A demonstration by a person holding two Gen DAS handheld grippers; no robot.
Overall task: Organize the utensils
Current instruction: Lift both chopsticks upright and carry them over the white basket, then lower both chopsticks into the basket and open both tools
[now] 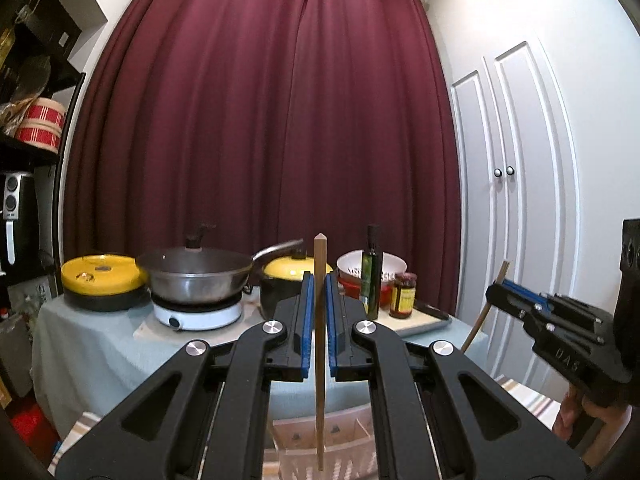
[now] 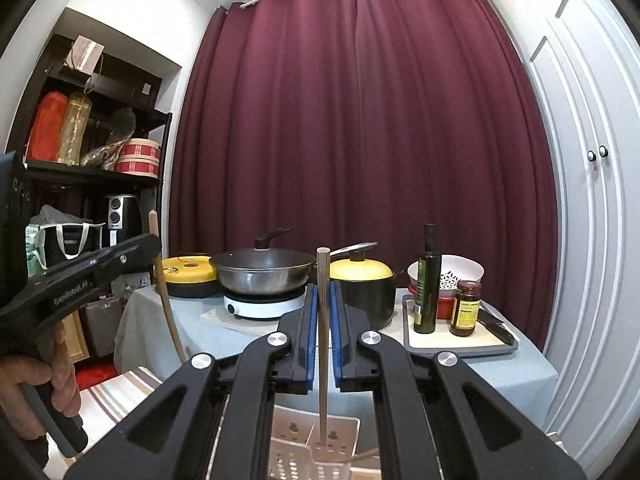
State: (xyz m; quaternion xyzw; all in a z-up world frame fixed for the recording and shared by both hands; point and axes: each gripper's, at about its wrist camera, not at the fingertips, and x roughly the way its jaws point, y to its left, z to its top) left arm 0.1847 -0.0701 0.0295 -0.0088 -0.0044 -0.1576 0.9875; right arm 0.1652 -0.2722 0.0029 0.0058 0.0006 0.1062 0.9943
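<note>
each gripper clamped one chopstick upright: your left gripper (image 1: 319, 300) held the left chopstick (image 1: 320, 360), your right gripper (image 2: 324, 312) the right chopstick (image 2: 322, 344), both above the white utensil caddy (image 2: 316, 448). neither was released yet, so dropping them in remained.

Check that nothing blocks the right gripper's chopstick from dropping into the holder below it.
Nothing visible does. The chopstick hangs upright in the right gripper, its tip already over the right compartment of the holder. A second stick lies slanted there, off to the side.
</note>
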